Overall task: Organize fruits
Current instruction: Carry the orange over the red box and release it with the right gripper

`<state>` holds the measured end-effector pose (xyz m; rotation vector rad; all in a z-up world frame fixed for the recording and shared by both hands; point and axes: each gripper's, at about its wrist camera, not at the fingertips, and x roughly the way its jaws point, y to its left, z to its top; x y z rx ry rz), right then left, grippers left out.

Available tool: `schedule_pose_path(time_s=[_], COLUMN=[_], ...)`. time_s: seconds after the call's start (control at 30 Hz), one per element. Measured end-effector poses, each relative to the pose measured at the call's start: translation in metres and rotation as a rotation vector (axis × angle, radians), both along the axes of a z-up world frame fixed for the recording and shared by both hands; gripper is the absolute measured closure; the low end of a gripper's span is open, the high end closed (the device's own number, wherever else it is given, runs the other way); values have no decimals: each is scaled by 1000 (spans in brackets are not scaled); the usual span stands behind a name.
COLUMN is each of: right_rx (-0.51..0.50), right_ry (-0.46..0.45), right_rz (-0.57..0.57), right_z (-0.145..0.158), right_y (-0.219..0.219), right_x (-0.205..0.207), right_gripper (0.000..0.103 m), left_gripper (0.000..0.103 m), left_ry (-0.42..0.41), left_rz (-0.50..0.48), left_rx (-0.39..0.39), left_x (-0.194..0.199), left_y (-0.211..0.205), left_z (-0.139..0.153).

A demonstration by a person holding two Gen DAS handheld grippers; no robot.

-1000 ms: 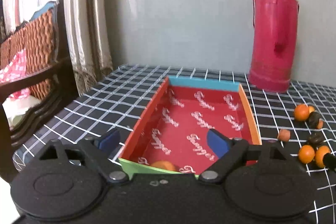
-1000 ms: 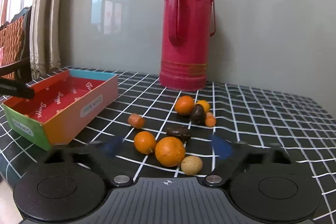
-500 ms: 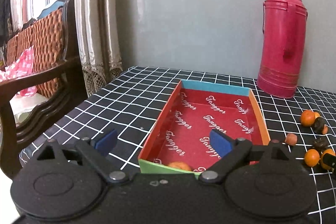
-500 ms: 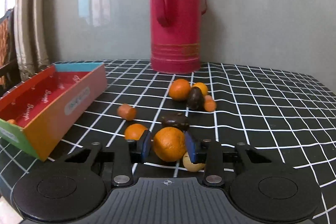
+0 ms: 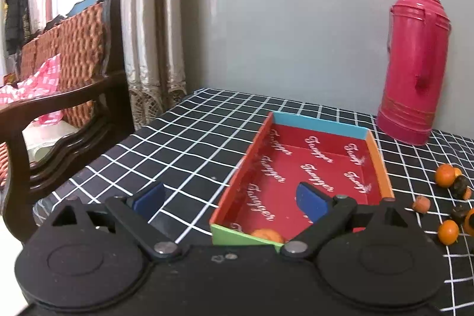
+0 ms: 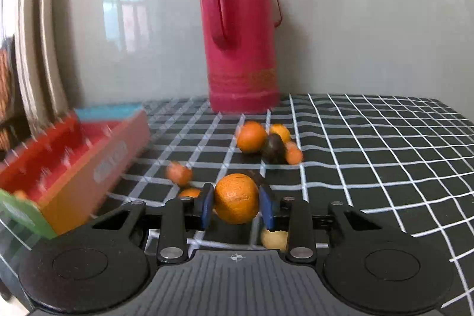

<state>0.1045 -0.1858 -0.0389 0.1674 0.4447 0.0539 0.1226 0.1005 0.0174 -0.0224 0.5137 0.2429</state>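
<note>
A lived-in home room. At the frame's left stand a carved dark-wood chair with woven cushion (image 5: 74, 55) and beige lace-edged curtains (image 5: 148, 28). A tall pink thermos flask (image 5: 414, 64) stands at the right.

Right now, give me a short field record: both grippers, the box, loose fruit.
left gripper: open, empty, near end of box
right gripper: shut on large orange
red-lined cardboard box: one small orange fruit inside at near end
loose fruit: cluster of orange and dark pieces on black checked tablecloth, right of box
red thermos flask: upright, behind fruit
</note>
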Motion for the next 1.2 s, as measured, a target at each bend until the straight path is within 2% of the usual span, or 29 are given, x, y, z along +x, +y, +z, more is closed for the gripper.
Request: schedule_pose_path(time_s=[0.1, 0.27, 0.4, 0.5, 0.63, 0.9, 0.97, 1.0, 1.03, 1.2], right_rx=[87, 135, 136, 94, 73, 62, 64, 66, 69, 82], right_ry=[-60, -124, -136, -125, -95, -79, -90, -102, -120, -172], right_rz=[61, 214, 321, 381, 417, 446, 444, 433, 415, 332], right_z=[14, 28, 31, 27, 20, 14, 15, 16, 17, 25], right_y=[9, 53, 91, 118, 139, 151, 153, 152, 150, 135], right_x=[-3, -4, -2, 3, 9, 8, 8, 6, 4, -2], right_gripper=[69, 69, 69, 69, 69, 68, 50, 28, 17, 14], left_gripper=[14, 13, 13, 13, 13, 12, 12, 12, 12, 12], left_ry=[-1, 6, 13, 20, 25, 19, 18, 19, 20, 26], left_rz=[40, 124, 185, 215, 243, 258, 259, 260, 261, 243], left_rx=[2, -7, -20, -19, -25, -16, -15, -15, -15, -9], left_x=[1, 1, 0, -3, -5, -9, -9, -9, -8, -6], left_y=[8, 30, 52, 67, 81, 91, 91, 91, 90, 83], left_z=[0, 0, 0, -1, -1, 0, 1, 0, 0, -1])
